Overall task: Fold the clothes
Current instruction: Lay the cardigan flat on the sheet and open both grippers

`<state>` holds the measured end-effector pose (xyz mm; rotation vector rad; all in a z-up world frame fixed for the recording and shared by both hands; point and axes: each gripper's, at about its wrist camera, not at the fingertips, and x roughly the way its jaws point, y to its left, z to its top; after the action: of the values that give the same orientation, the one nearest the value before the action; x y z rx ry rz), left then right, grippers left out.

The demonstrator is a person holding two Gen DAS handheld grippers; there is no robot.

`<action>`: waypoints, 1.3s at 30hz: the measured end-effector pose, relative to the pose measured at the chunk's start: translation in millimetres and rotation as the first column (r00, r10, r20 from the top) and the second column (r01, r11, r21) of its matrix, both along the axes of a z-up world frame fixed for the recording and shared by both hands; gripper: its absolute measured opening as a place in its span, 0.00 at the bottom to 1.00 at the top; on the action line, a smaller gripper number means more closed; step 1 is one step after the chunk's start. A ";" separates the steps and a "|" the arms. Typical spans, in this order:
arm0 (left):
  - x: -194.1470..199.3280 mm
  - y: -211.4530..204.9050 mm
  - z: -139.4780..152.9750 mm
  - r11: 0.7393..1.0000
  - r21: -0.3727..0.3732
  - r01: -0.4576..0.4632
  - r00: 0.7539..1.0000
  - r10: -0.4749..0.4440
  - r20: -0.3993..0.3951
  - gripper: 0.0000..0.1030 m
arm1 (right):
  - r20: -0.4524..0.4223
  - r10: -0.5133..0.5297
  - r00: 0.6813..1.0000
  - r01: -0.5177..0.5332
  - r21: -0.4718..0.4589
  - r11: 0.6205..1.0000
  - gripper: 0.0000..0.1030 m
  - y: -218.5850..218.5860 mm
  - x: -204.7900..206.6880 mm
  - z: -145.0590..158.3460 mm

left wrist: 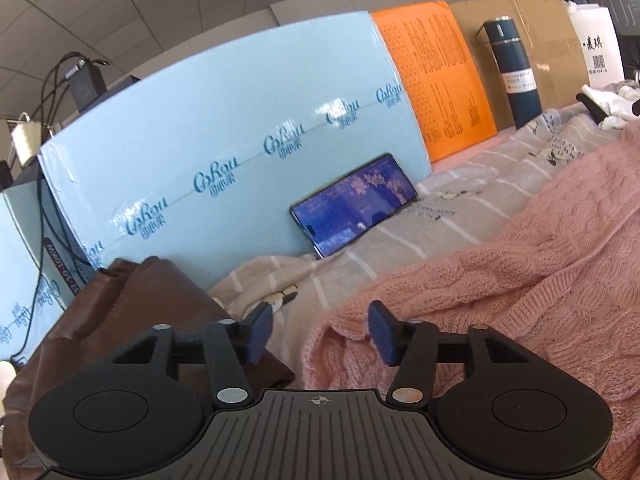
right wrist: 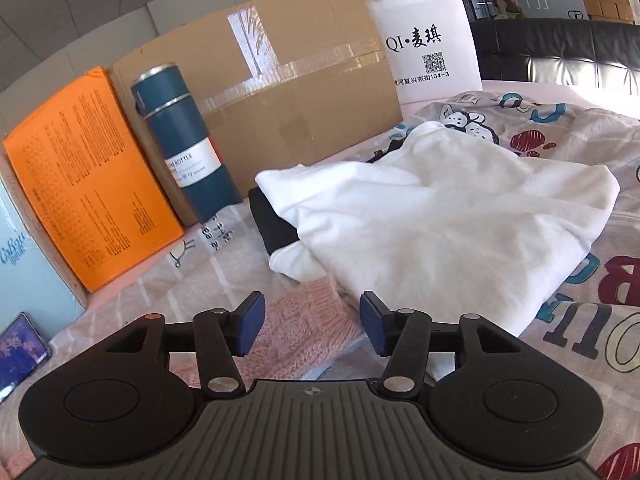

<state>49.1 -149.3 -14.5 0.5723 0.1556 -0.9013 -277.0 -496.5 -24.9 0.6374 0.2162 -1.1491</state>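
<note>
Bright daylight fills both views. Glare whitens the pale bedsheet [right wrist: 600,92] beyond the crumpled white garment [right wrist: 440,216] and streaks the glossy light-blue printed package [left wrist: 224,136]. Fisheye bending curves the edges; dark vignetting marks the corners. Focus is mostly sharp.

Tiled ceiling [left wrist: 120,12], black leather sofa [right wrist: 568,52], printed bedsheet [right wrist: 580,128], bright daylight

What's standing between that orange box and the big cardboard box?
A dark blue bottle stands upright between the orange box and the cardboard box, shown best in the right wrist view.
</note>
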 end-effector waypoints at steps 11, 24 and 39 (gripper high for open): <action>-31.0 58.9 28.2 0.962 -0.251 0.110 0.966 -0.164 -0.202 0.85 | -0.057 -0.047 0.997 0.046 -0.012 0.999 0.79 70.7 -94.8 19.2; -52.6 77.2 4.3 0.954 -0.253 0.159 0.916 -0.238 -0.324 0.85 | -0.003 0.038 0.999 -0.038 -0.065 0.997 0.08 108.8 -100.9 6.9; -74.1 70.3 -0.6 0.920 -0.223 0.323 0.872 -0.381 -0.308 0.87 | -0.042 -0.053 0.998 0.046 -0.149 0.988 0.57 123.1 -113.1 8.0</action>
<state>-25.0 -79.0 -15.1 0.2838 0.2984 -1.3600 -390.2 -373.3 -16.9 0.4880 0.1537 -1.2163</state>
